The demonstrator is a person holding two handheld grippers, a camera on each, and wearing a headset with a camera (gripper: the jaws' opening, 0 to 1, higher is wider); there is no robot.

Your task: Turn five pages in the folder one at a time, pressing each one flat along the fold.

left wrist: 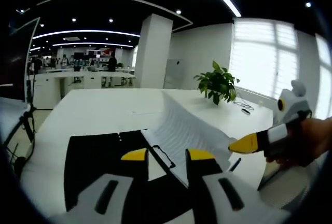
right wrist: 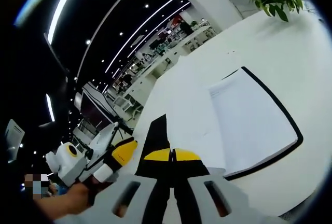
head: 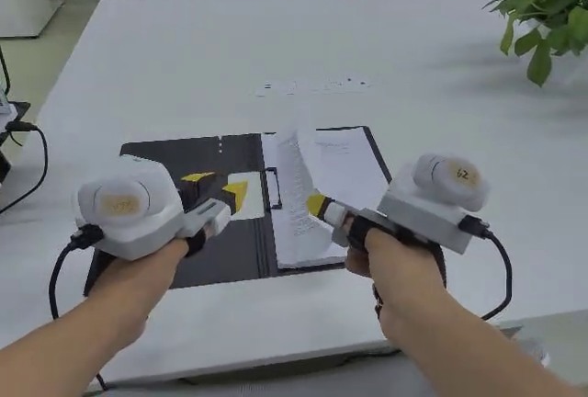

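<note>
Page (head: 296, 172) between right gripper (right wrist: 171, 155) jaws

An open-plan office: white desks (left wrist: 93, 111), ceiling strip lights (left wrist: 78, 31), a pillar (left wrist: 153, 53), a potted plant (left wrist: 218, 85).

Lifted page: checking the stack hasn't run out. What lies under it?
Under the lifted page, held by the right gripper, more white printed sheets lie flat in the folder. Their strip near the fold is covered.

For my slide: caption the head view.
Right gripper holds a page raised over the open folder; left gripper hovers open.
</note>
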